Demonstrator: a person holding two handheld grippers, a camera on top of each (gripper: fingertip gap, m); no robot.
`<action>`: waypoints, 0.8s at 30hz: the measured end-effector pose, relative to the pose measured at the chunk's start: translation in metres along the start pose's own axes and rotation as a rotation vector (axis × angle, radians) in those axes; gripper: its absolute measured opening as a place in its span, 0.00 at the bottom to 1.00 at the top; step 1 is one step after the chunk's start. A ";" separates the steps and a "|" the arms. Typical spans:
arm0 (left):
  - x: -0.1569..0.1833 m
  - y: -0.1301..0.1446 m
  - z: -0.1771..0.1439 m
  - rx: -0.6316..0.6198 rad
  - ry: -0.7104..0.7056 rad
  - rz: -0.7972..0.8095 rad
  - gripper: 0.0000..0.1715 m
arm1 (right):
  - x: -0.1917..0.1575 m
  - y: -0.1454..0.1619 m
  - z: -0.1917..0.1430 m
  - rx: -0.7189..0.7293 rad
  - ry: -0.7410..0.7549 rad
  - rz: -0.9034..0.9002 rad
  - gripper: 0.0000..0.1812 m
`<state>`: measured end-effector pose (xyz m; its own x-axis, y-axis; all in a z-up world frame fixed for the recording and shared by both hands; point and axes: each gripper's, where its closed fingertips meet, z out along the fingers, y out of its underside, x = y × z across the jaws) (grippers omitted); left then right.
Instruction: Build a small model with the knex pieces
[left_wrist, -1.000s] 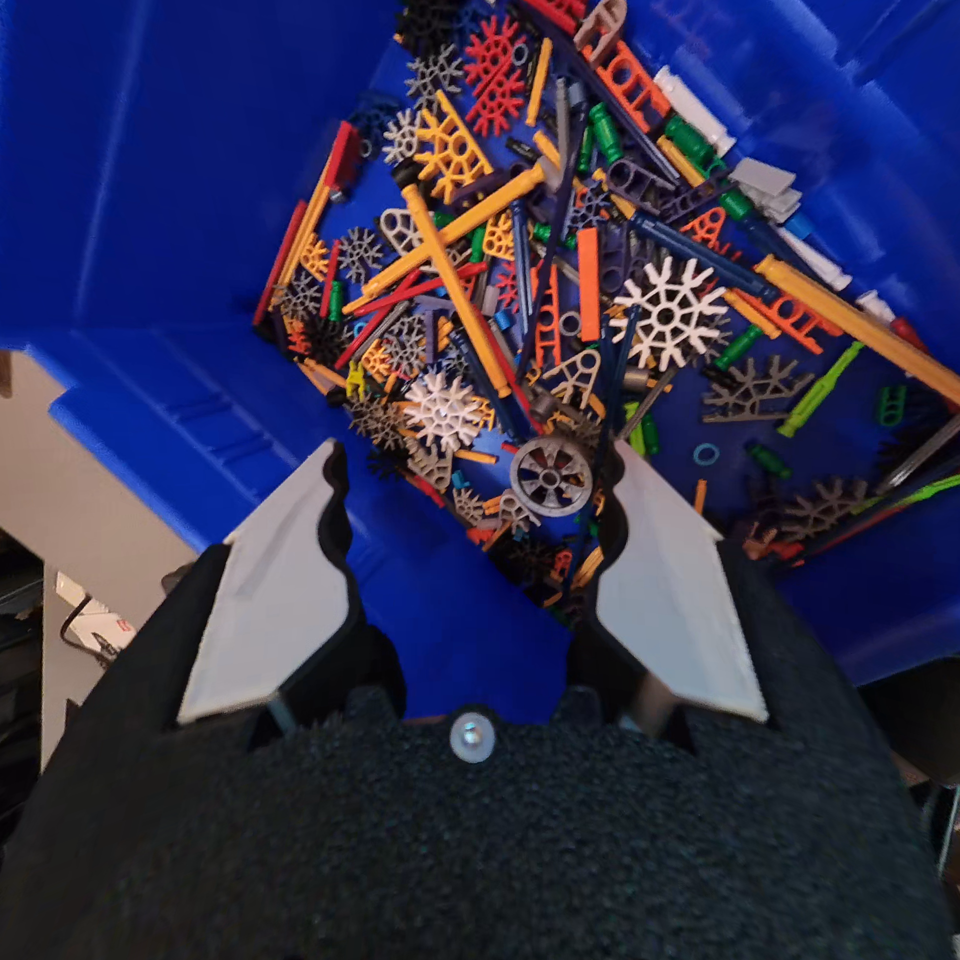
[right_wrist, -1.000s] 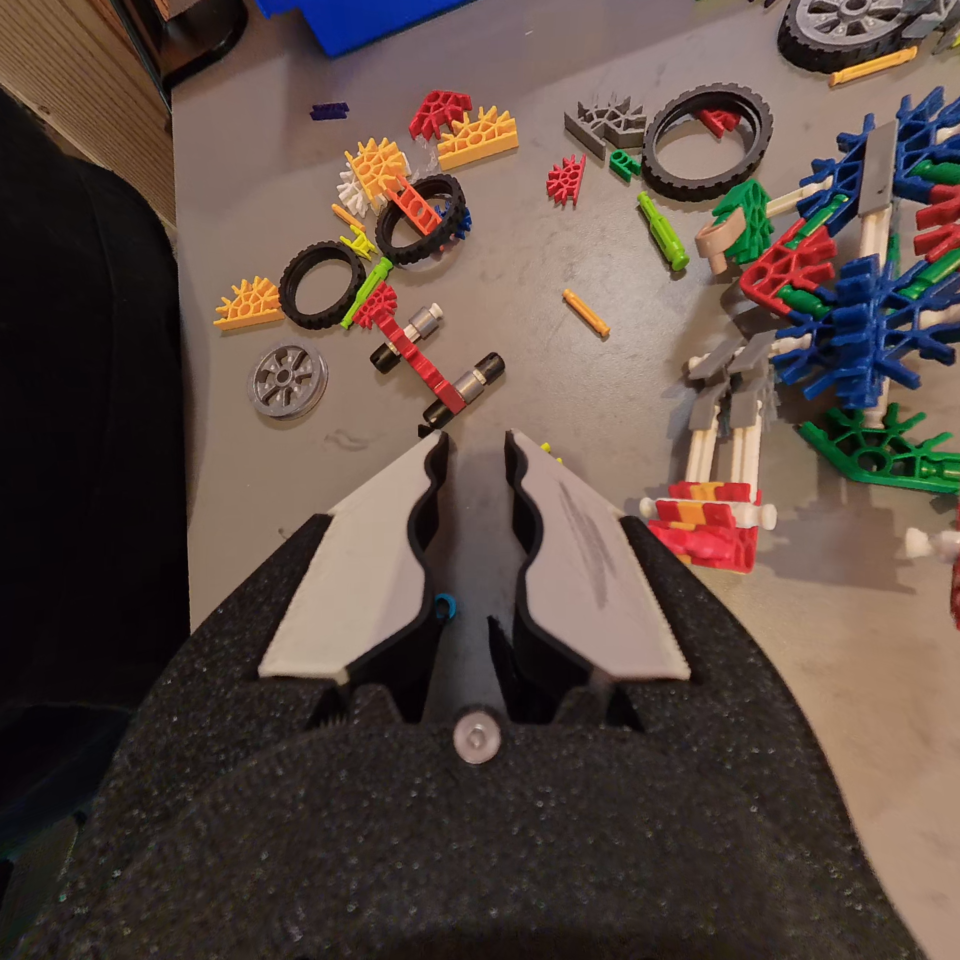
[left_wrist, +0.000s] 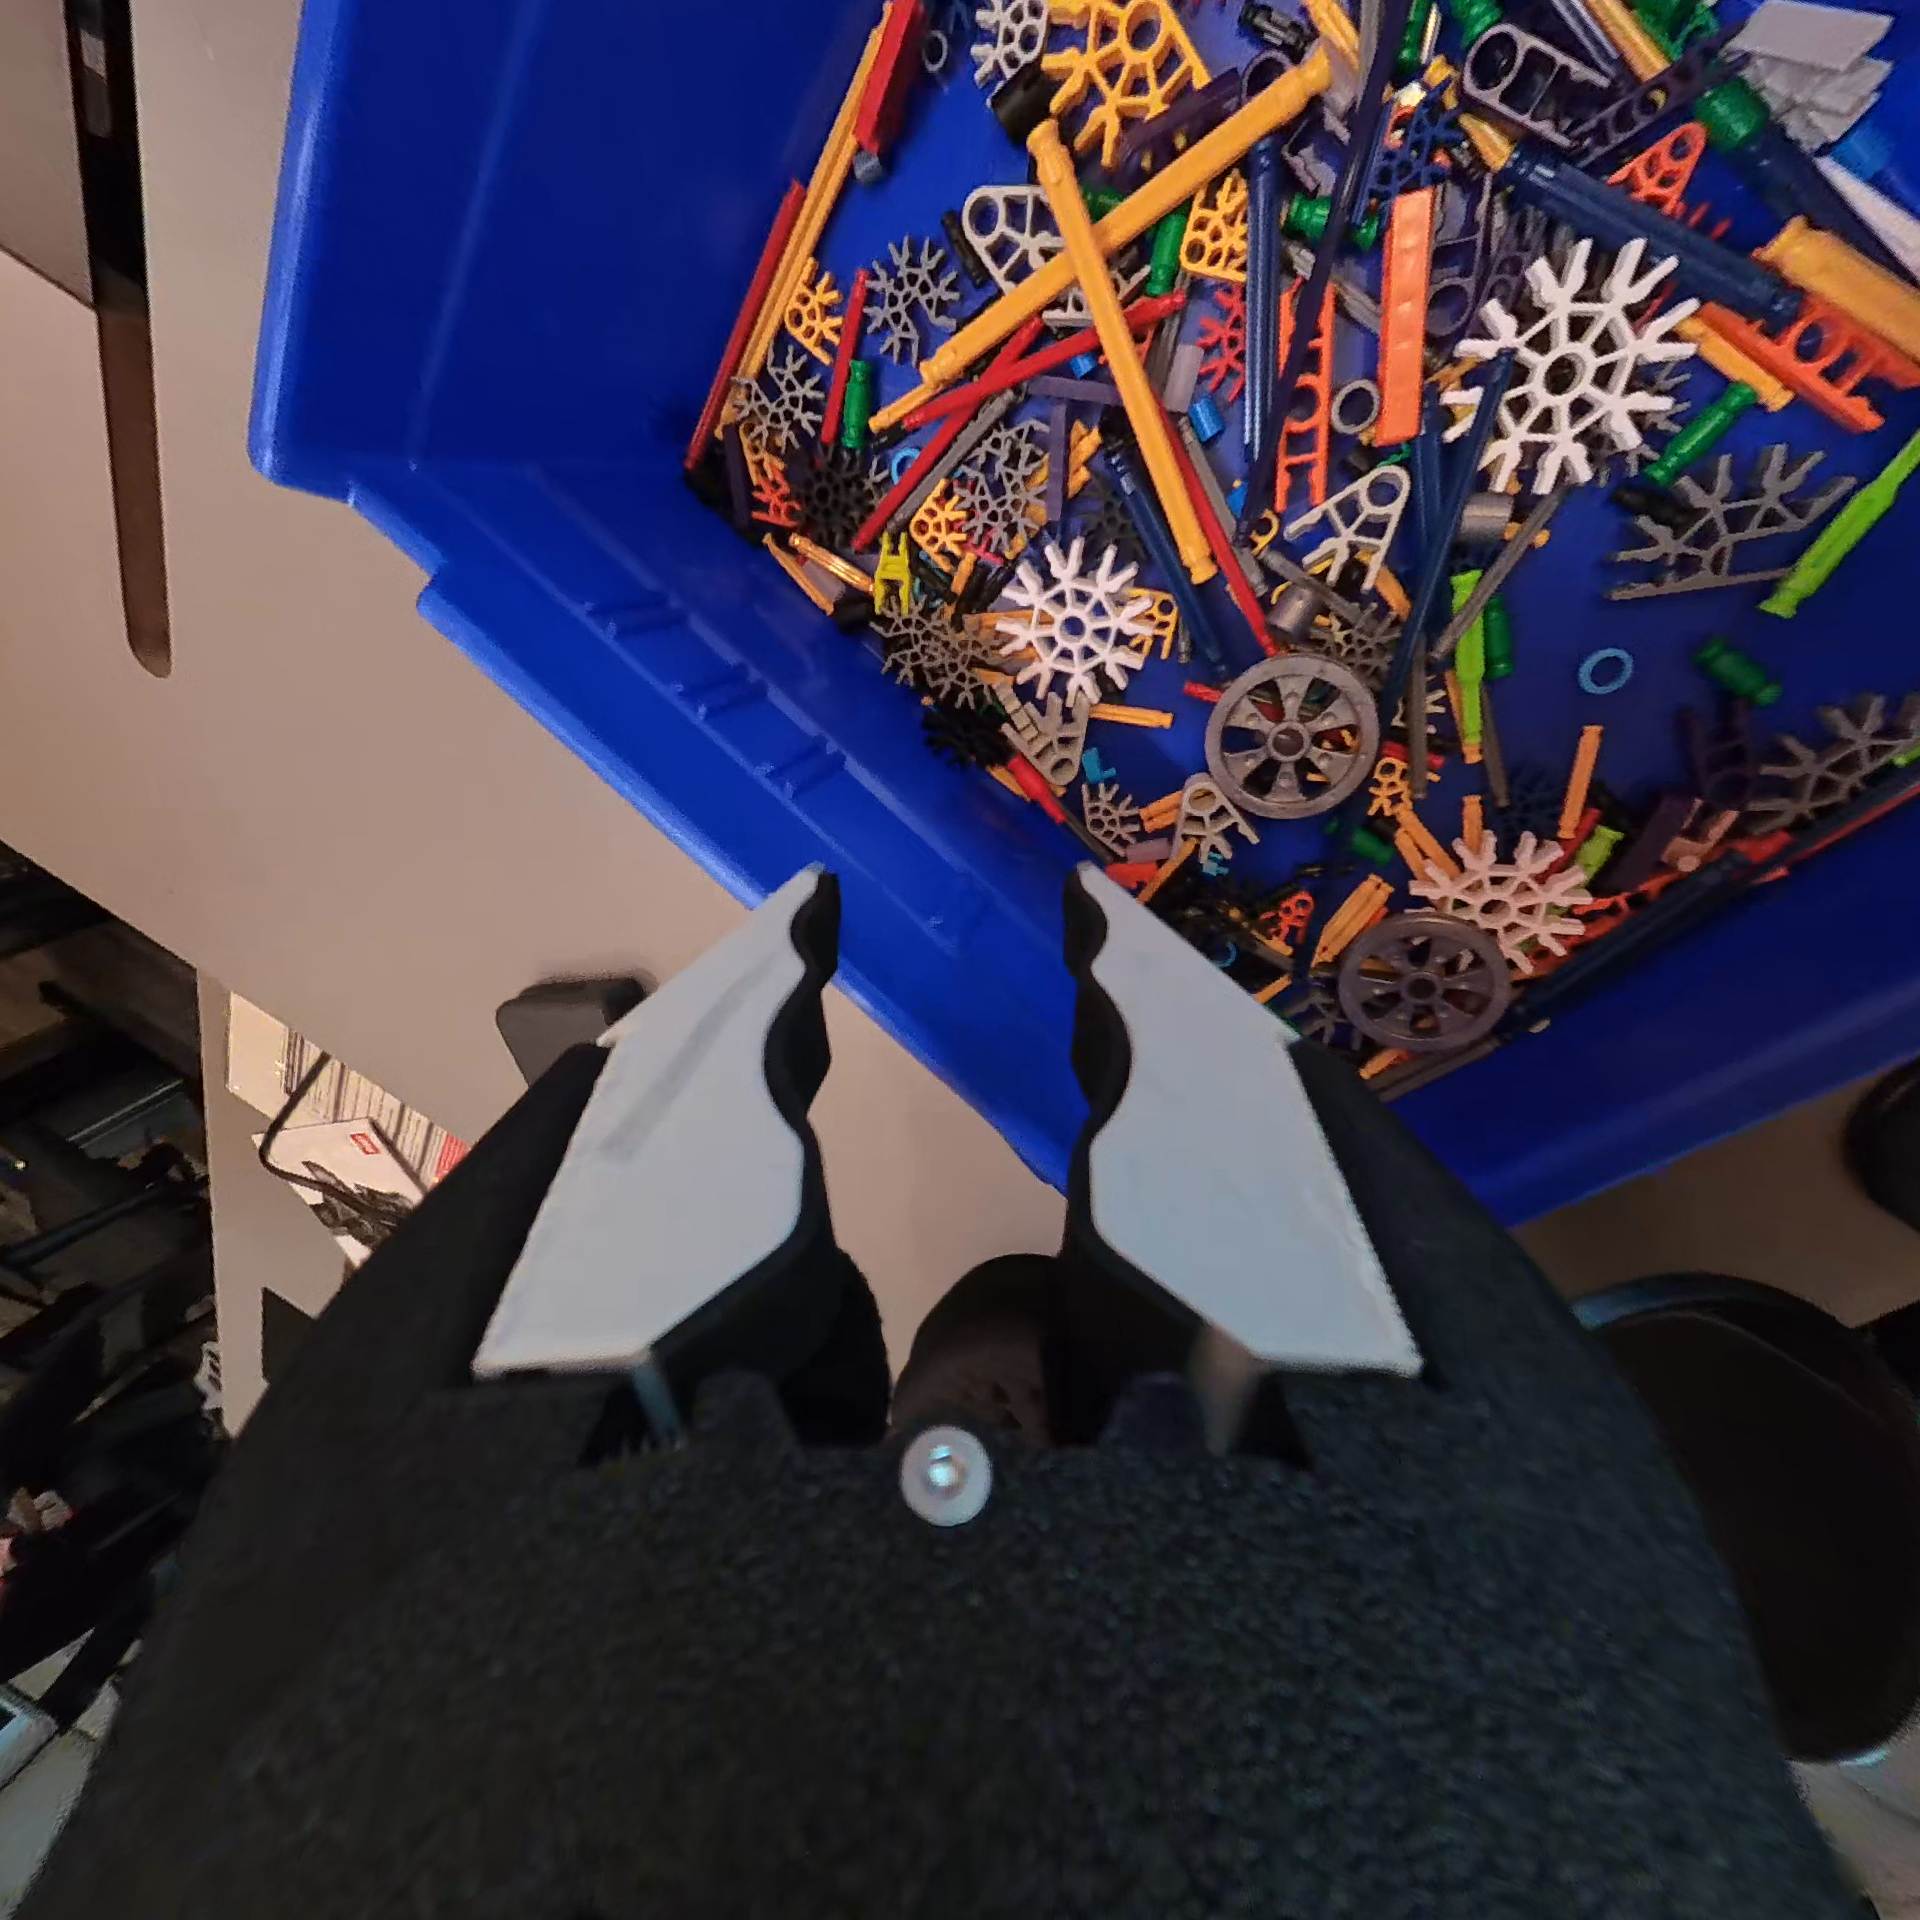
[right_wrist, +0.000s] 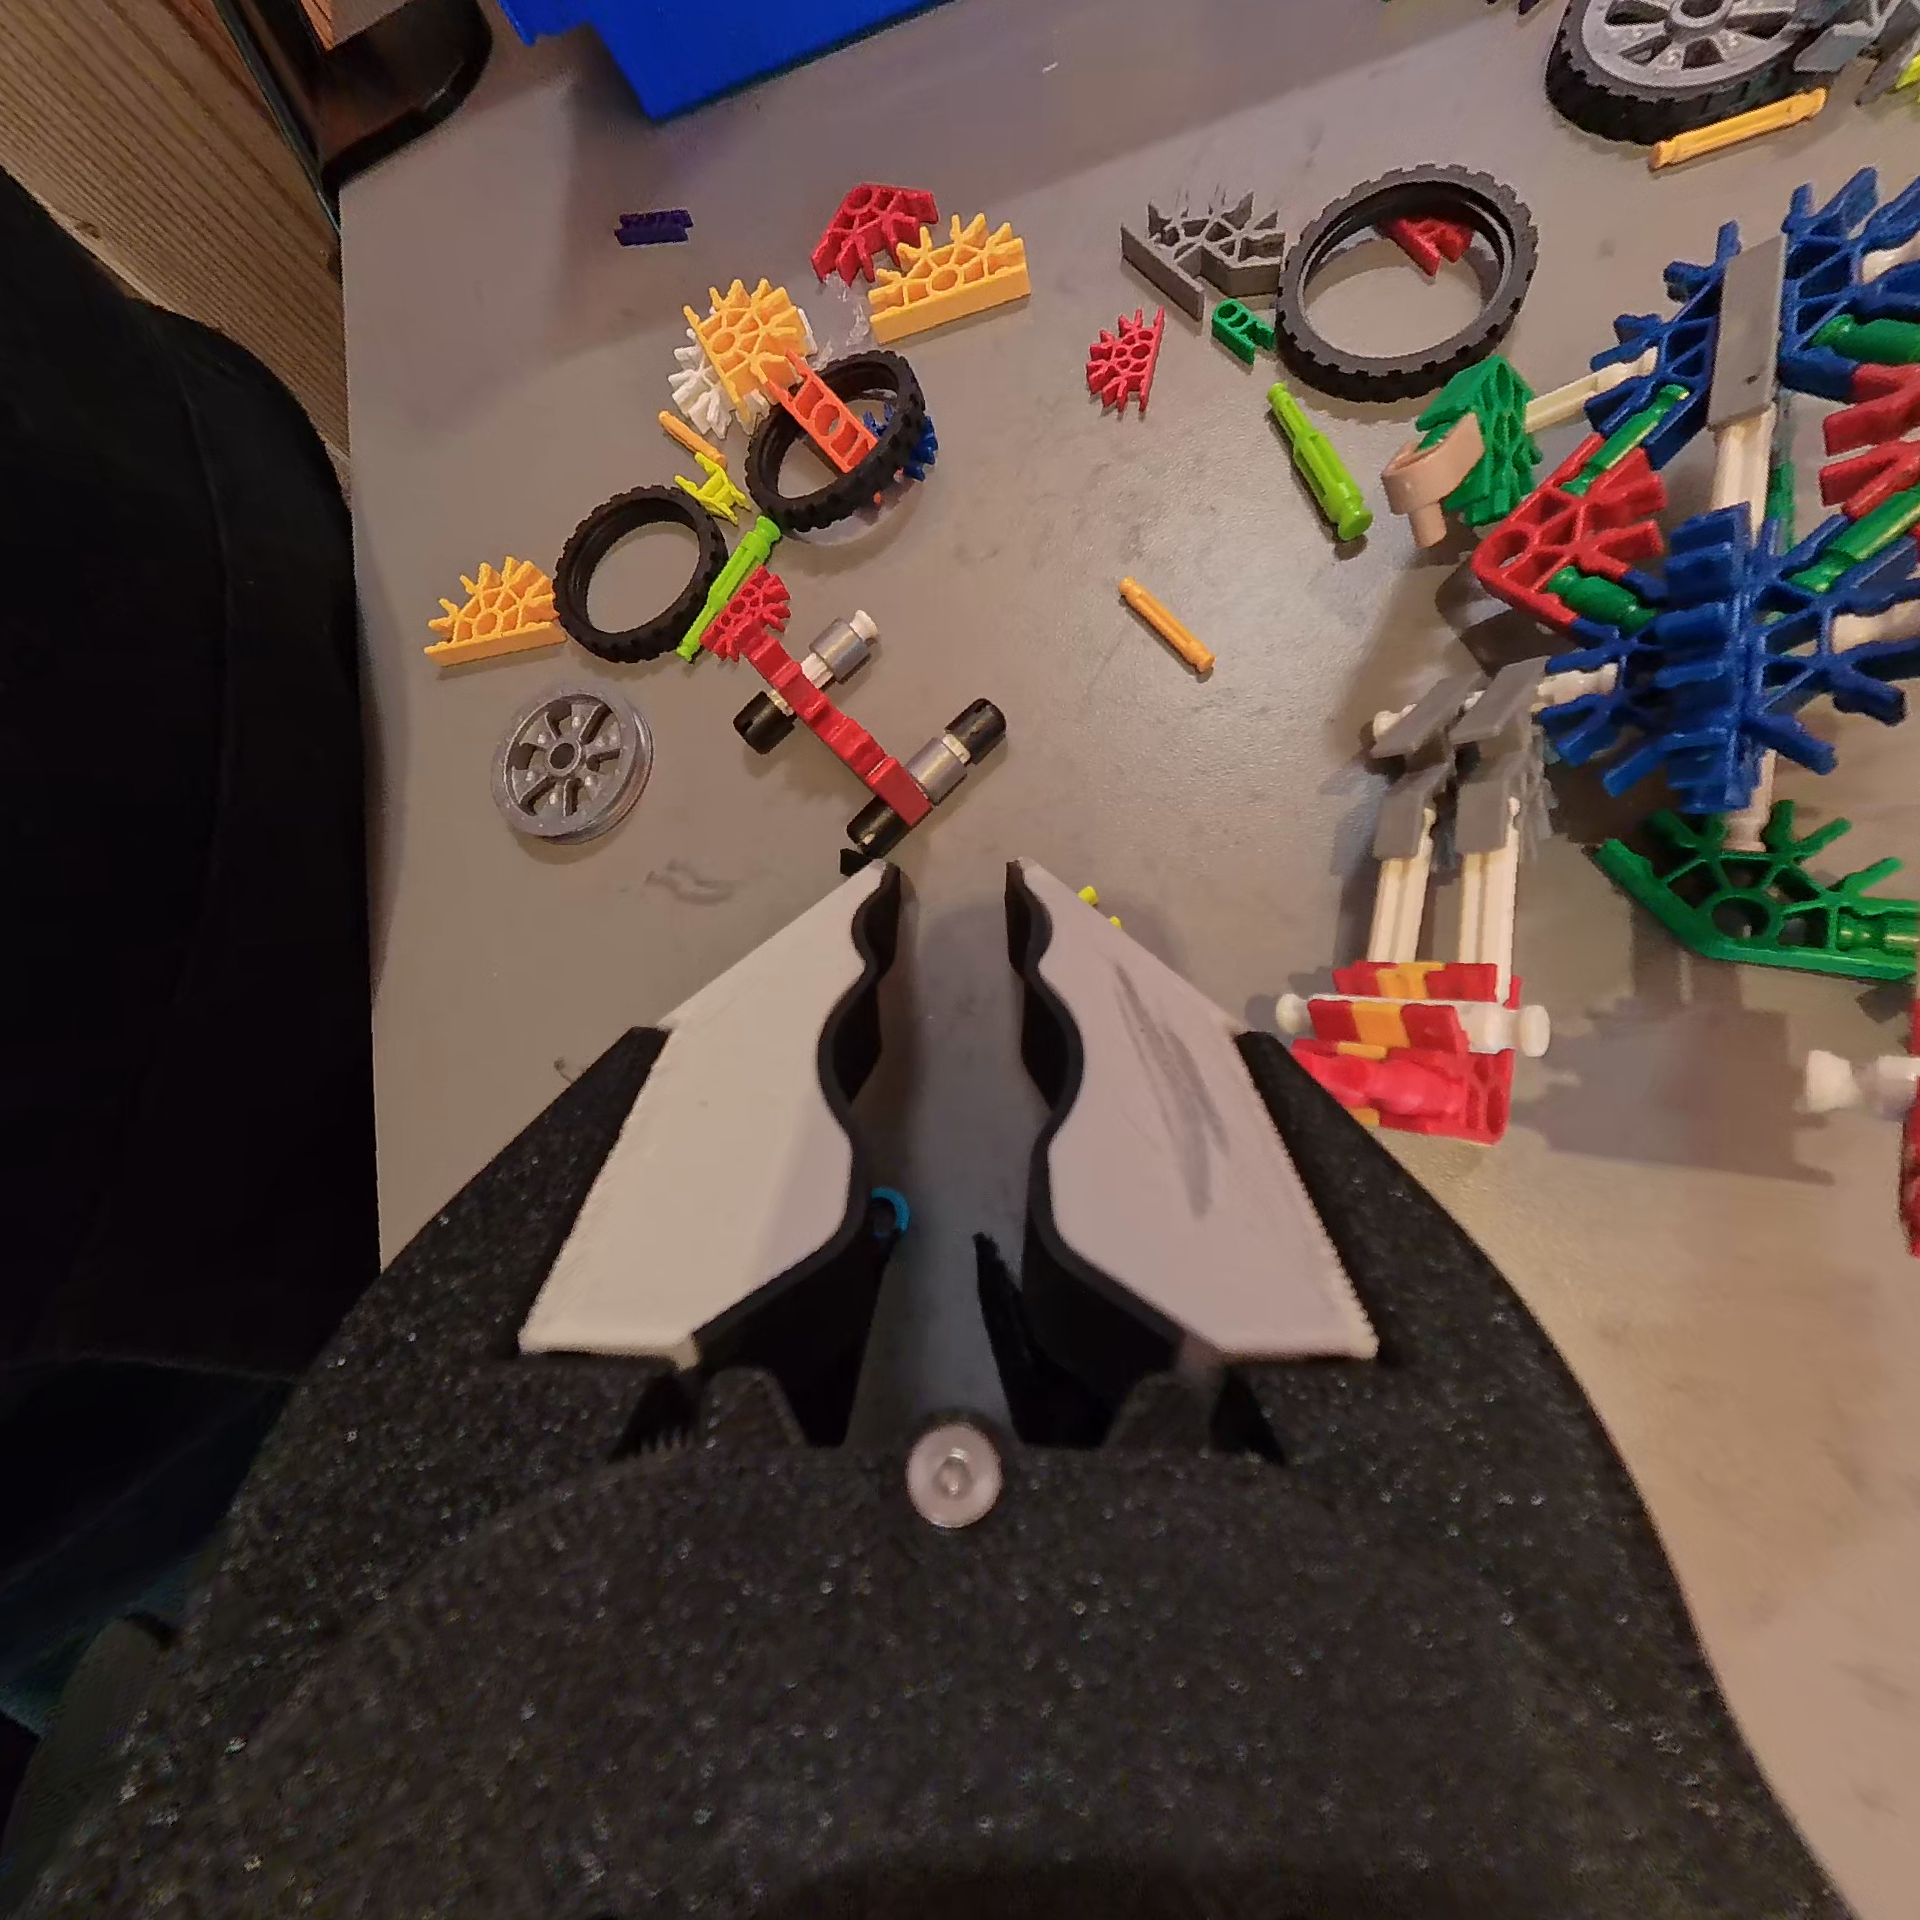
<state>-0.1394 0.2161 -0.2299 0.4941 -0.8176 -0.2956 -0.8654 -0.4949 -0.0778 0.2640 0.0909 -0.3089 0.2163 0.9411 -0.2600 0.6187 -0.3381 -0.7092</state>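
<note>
over the blue bin (left_wrist: 540, 312) of building bits, the left gripper (left_wrist: 948, 894) hangs spread and empty, farther back than before. only the right view shows the grey table (right_wrist: 1039, 499); the right gripper (right_wrist: 951, 883), unmoved, sits slightly parted, empty, near a red piece (right_wrist: 842, 727).

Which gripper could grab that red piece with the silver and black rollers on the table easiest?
Probably the right gripper. It hangs open just short of the red roller piece on the grey table. The left gripper is open over the rim of the blue bin.
</note>
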 end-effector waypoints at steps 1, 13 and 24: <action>0.001 -0.002 0.001 0.001 0.004 0.001 0.24 | 0.000 0.000 0.000 0.000 0.000 0.000 0.11; 0.025 -0.029 0.016 0.060 0.157 -0.105 0.55 | 0.000 0.000 0.000 0.000 -0.002 0.002 0.11; 0.016 -0.041 0.037 0.019 0.177 -0.093 0.36 | 0.000 0.000 0.000 0.001 -0.002 0.002 0.11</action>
<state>-0.0986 0.2343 -0.2665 0.5770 -0.8086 -0.1149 -0.8162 -0.5660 -0.1157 0.2639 0.0908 -0.3090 0.2159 0.9403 -0.2630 0.6176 -0.3401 -0.7092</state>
